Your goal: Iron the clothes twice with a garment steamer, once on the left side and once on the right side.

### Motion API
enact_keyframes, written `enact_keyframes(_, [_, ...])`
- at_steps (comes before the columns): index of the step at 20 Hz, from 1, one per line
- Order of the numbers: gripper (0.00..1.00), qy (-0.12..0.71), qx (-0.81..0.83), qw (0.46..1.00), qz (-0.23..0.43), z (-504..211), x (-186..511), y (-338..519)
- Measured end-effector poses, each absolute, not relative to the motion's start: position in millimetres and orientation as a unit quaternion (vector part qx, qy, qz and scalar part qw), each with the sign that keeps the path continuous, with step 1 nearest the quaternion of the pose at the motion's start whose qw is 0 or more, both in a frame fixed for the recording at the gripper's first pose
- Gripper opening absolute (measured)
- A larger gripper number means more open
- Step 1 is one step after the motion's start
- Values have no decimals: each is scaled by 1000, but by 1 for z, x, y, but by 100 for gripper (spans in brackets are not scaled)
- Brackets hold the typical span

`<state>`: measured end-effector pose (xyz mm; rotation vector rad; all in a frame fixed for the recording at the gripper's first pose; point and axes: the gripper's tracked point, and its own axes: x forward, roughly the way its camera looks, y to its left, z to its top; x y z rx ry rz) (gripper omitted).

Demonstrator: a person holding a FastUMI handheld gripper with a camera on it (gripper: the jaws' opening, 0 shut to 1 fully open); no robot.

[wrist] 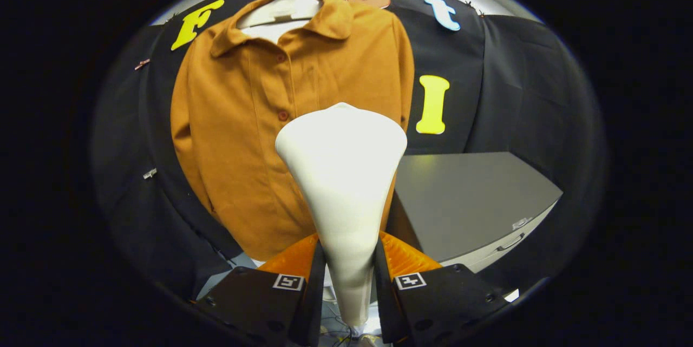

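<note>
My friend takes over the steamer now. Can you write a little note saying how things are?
Gripper: shut on the steamer, both fingers pressing its handle.
Steamer: head up, in front of the shirt's lower middle; I cannot tell if it touches.
Shirt: hanging buttoned on the dummy, against the black cloth wall. Grey cabinet stands beside it.
Done: steamer picked up. Nothing shows whether a pass is done.
Left: likely one pass down the left side, one down the right.

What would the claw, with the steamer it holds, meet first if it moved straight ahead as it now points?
Most likely the orange shirt on the mannequin. The claw is shut on the white steamer, whose head points at the shirt's front; depth is unclear.
</note>
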<state>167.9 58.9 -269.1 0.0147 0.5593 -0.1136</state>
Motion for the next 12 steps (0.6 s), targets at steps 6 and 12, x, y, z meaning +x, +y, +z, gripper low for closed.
enact_keyframes(6, [46, 150, -3, 988, -46, -194, 157, 41])
enact_keyframes(12, [46, 84, -15, 996, -37, -143, 128, 27])
